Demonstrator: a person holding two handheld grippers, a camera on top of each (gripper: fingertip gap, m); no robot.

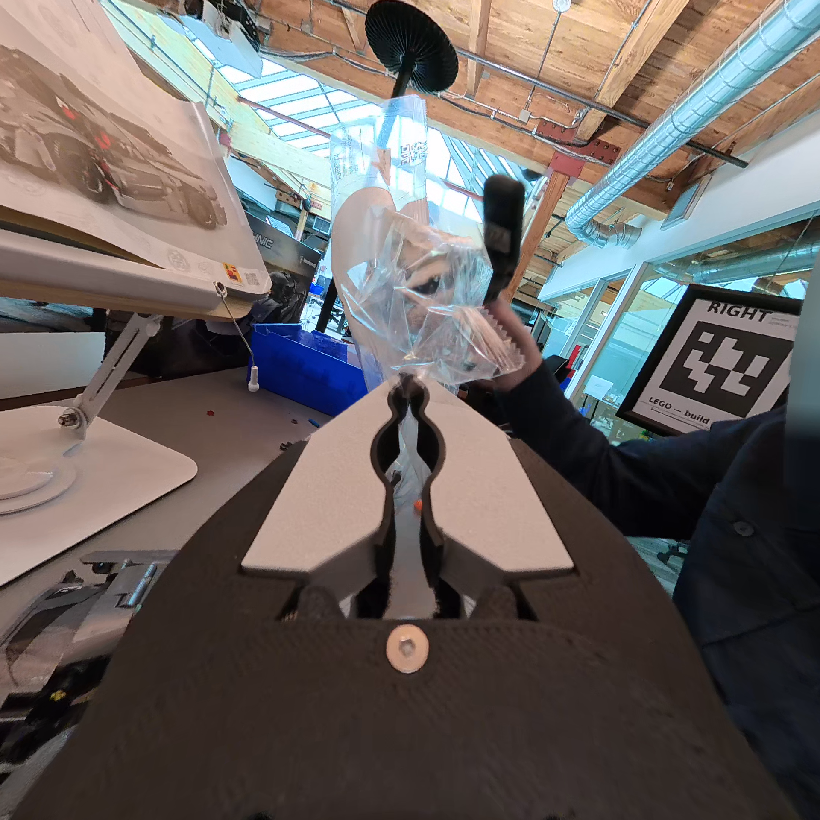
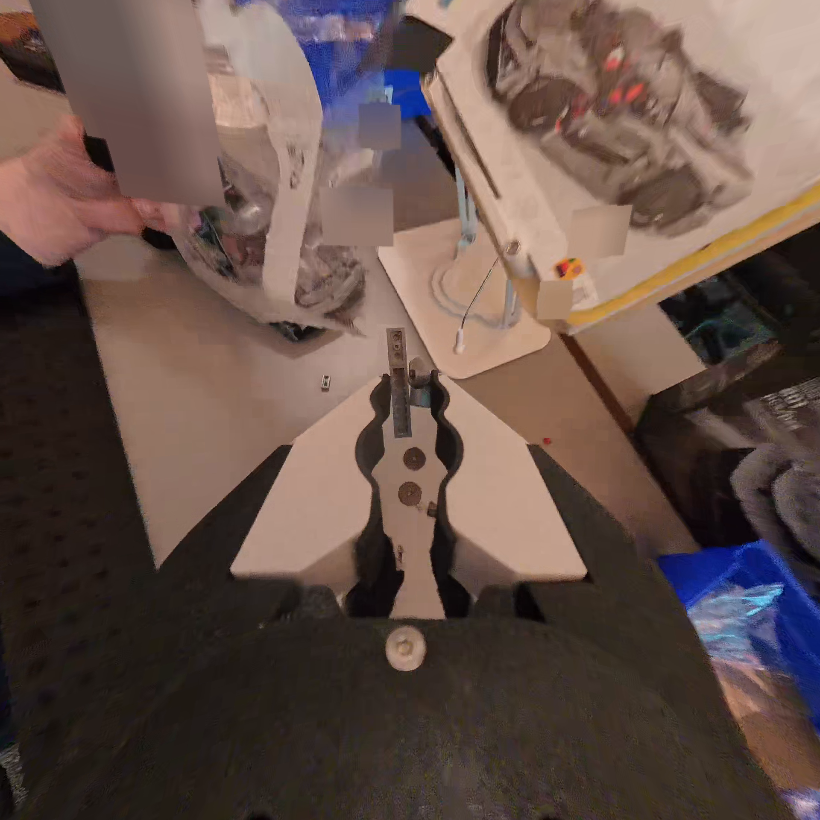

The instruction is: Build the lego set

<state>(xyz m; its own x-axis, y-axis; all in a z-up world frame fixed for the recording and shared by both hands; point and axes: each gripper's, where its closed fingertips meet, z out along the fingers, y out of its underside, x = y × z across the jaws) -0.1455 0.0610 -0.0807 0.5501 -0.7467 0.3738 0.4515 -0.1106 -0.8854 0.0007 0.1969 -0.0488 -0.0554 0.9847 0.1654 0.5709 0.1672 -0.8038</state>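
Note:
My left gripper (image 1: pixel 406 385) is shut on a clear plastic bag (image 1: pixel 412 266) and holds it up in the air; the crumpled bag rises above the fingertips. In the right wrist view the bag (image 2: pixel 275 213) hangs over the table's far left with dark Lego pieces inside, next to a hand (image 2: pixel 53 195). My right gripper (image 2: pixel 409 380) is open over the grey table (image 2: pixel 199 421). Between its fingers I see loose pieces on the table: a long grey plate (image 2: pixel 398 386) and two dark round pieces (image 2: pixel 414 457). A partly built grey Lego car (image 1: pixel 66 621) lies at the lower left.
An instruction booklet on a white stand (image 1: pixel 111 146) leans over the table and also shows in the right wrist view (image 2: pixel 621 111). A blue bin (image 1: pixel 306 364) stands behind. A dark-sleeved arm (image 1: pixel 621 466) holds a black handle (image 1: pixel 503 230). Small pieces (image 2: pixel 546 440) lie scattered. Some 20 cm of space lies between my two pairs of fingers. To the partly built grey Lego car (image 1: pixel 66 621): left tips about 20 cm, right tips about 30 cm.

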